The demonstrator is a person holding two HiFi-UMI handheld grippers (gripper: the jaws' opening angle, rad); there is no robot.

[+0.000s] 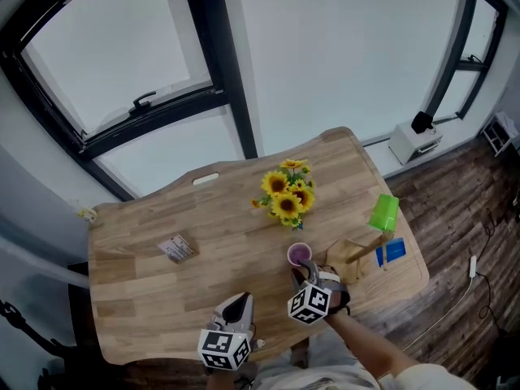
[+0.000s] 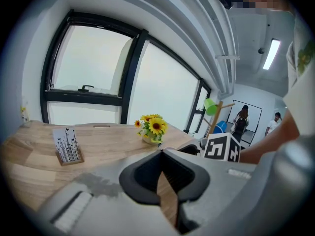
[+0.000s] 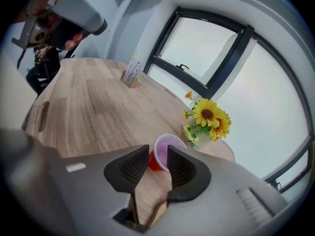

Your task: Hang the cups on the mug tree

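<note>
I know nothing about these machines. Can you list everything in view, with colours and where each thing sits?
table: one, light wood, under everything
sunflowers: one bunch, yellow, far middle of the table
red cup: one, red with pinkish inside, on the table at the right claw's tips
green cup: one, green, top of the mug tree
blue cup: one, blue, lower by the tree's pole
mug tree: one, wood, table's right end
card stand: one, white with dark print, table's left part
window: one, dark frame, behind the table
left claw: one, grey, shut, empty
right claw: one, grey, open
</note>
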